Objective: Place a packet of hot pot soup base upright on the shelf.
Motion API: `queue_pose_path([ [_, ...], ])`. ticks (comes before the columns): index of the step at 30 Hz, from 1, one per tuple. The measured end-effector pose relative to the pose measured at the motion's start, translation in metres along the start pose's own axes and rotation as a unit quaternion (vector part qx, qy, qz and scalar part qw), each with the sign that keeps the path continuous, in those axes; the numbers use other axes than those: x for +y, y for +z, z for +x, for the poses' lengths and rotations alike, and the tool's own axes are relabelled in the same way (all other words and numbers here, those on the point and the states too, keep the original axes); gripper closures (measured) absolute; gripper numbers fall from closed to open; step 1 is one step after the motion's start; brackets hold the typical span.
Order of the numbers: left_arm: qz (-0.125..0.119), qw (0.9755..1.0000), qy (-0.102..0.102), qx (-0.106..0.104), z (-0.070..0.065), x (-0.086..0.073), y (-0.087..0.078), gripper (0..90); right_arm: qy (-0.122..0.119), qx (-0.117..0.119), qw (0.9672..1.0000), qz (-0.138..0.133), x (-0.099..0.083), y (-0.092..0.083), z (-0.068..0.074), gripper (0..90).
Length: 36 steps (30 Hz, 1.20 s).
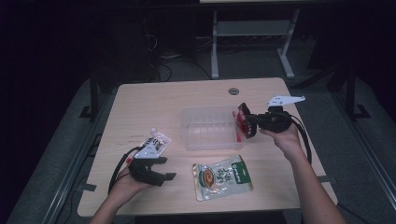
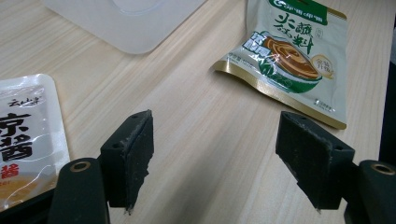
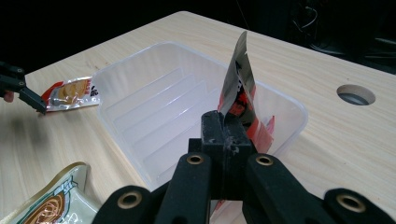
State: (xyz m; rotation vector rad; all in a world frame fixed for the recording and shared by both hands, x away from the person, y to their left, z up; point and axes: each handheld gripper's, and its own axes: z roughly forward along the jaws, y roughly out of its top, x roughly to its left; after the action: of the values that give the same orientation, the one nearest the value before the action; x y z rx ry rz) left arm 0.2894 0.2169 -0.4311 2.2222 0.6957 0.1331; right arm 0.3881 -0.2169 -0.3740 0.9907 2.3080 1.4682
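Note:
My right gripper (image 1: 246, 122) (image 3: 227, 135) is shut on a red and black sauce packet (image 3: 238, 91) (image 1: 241, 122) and holds it on edge over the right end of a clear plastic tray (image 1: 208, 128) (image 3: 154, 107). The tray holds nothing else. My left gripper (image 1: 164, 168) (image 2: 215, 154) is open low over the bare table at the front left, nothing between its jaws. A white packet with red print (image 1: 156, 141) (image 2: 25, 135) lies just beside it. A green and gold packet (image 1: 222, 176) (image 2: 292, 56) lies flat at the front centre.
The wooden table (image 1: 154, 100) has a round cable hole (image 1: 233, 90) (image 3: 356, 94) behind the tray. Metal desk legs (image 1: 215, 46) stand on the dark floor beyond the far edge.

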Motion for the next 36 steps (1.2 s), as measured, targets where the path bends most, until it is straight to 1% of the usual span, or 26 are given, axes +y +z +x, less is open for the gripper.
queue_pose_path([
  [4,0.001,1.0000,0.001,-0.002,-0.0006,-0.0003,0.0012,27.4,0.000,-0.003,1.0000,0.007,-0.0012,0.0030,0.0000,89.5],
  [6,0.003,1.0000,0.001,-0.003,-0.0011,-0.0003,0.0019,27.4,0.000,-0.004,1.0000,0.006,-0.0015,0.0040,-0.0001,89.5],
  [7,0.005,1.0000,0.005,-0.003,-0.0010,-0.0002,0.0021,27.4,0.000,-0.005,1.0000,0.006,-0.0016,0.0042,-0.0002,89.4],
  [11,0.006,1.0000,0.006,-0.005,-0.0025,-0.0002,0.0040,27.4,0.001,-0.008,0.9999,0.007,-0.0019,0.0048,-0.0003,88.8],
  [14,0.006,0.9999,0.005,-0.007,-0.0031,-0.0001,0.0044,27.4,0.003,-0.009,0.9999,0.005,-0.0020,0.0047,-0.0004,86.9],
  [17,0.007,0.9999,0.005,-0.007,-0.0032,-0.0002,0.0044,27.4,0.000,-0.013,0.9999,0.005,-0.0020,0.0043,-0.0005,85.4],
  [22,0.008,0.9999,0.006,-0.007,-0.0033,-0.0003,0.0044,27.4,0.002,-0.020,0.9998,0.007,-0.0022,0.0036,-0.0002,78.7],
  [23,0.008,0.9999,0.006,-0.007,-0.0033,-0.0003,0.0044,27.4,0.002,-0.020,0.9998,0.007,-0.0022,0.0036,-0.0002,78.7],
  [26,0.008,0.9999,0.007,-0.007,-0.0031,-0.0004,0.0045,27.4,0.002,-0.027,0.9996,0.012,-0.0024,0.0033,0.0001,73.5],
  [32,0.009,0.9999,0.009,-0.008,-0.0031,-0.0003,0.0046,27.4,0.001,-0.031,0.9995,0.009,-0.0019,0.0020,0.0003,69.8],
  [36,0.009,0.9999,0.009,-0.008,-0.0031,-0.0003,0.0046,27.4,0.005,-0.033,0.9994,0.008,-0.0012,0.0005,0.0006,60.6],
])
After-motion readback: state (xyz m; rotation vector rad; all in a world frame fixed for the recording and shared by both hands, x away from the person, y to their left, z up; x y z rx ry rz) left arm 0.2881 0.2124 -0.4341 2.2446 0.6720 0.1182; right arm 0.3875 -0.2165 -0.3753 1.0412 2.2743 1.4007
